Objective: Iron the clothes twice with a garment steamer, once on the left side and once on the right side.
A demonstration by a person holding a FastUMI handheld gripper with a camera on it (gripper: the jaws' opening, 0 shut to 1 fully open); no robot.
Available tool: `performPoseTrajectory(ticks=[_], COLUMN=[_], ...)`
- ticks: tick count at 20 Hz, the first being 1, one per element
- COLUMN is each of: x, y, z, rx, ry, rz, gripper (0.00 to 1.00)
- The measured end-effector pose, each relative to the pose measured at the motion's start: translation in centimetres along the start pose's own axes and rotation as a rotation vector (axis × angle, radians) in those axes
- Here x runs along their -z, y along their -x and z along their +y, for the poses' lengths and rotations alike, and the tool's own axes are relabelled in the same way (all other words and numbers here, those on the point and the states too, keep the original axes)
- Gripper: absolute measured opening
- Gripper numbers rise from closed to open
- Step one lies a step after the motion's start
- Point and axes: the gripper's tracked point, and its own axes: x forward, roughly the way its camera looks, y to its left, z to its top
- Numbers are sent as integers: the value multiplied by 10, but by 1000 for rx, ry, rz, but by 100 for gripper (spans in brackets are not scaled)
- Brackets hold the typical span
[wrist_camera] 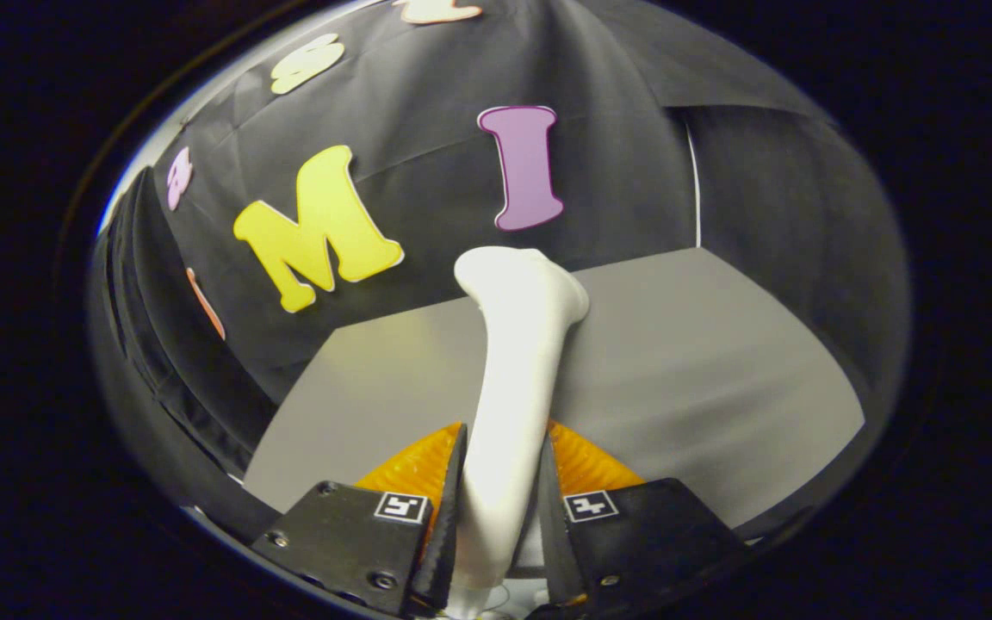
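With the gripper [500, 508] clamped on the garment steamer [517, 379], its long axis runs straight ahead, head tilted over the grey surface [703, 362].

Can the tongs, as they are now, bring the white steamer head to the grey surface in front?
Probably yes. The tongs are shut on the steamer handle, both fingers pressing it. Its head points forward over the grey surface, and nothing stands between them. No garment can be made out there.
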Motion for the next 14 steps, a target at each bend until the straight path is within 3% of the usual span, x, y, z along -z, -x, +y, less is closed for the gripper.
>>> performPoseTrajectory(ticks=[4, 14], x=[-7, 5], y=[16, 104], z=[17, 74], rx=[-1, -10], ry=[96, -7], rz=[-91, -257], gripper=[35, 33])
